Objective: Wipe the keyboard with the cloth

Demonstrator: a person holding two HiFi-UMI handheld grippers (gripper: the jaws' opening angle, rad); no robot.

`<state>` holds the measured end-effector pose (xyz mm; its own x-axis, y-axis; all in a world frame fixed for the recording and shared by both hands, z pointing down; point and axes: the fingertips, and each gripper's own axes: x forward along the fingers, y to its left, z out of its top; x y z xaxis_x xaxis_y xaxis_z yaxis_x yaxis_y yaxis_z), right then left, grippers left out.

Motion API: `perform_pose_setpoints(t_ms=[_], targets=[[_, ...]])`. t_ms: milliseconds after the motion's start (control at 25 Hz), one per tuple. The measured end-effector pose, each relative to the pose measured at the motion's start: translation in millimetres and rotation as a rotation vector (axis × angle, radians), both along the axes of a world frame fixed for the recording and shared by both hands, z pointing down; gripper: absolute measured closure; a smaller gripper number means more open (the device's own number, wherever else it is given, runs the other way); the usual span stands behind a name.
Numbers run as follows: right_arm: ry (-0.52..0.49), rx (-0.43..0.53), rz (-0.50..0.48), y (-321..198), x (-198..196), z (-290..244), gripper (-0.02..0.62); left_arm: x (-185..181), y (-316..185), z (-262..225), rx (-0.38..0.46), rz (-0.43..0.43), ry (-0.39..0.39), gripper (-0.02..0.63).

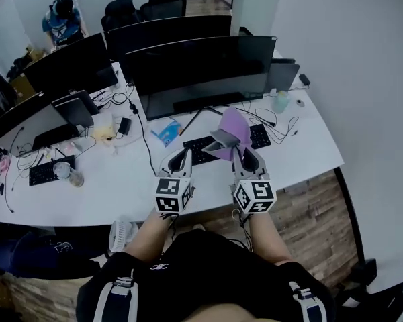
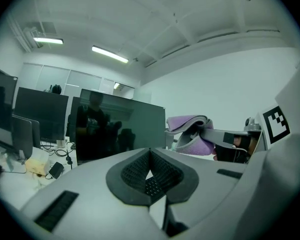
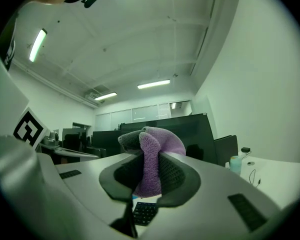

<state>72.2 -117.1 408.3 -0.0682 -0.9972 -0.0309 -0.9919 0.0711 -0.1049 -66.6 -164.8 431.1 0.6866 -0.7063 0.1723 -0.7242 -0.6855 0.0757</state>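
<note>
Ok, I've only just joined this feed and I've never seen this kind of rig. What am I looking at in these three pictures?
There is no robot arm here. A person holds a two-fingered gripper in each hand. The head view comes from a camera on the person's head. It looks down on a white desk with a black keyboard in front of a large monitor. The other two pictures come from cameras riding on each gripper, looking along its fingers. The marker cubes are part of the grippers. The right gripper is shut on a purple cloth, raised over the keyboard. The left gripper is beside it, shut with nothing between its fingers.
</note>
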Motion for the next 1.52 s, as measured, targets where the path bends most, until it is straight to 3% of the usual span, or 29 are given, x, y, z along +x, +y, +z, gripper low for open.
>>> perform_pose_setpoints(t_ms=[560,1520], targets=[[0.002,-0.049,-0.145,-90.1,-37.6,11.0,0.508,-51.6,-66.0,7.2,-0.032,-0.173,0.009,0.594],[0.054,-0.195,-0.395,-191.5,-60.7,77.9,0.508,-77.4,-115.0,24.7,-0.068,-0.425,-0.004,0.594]])
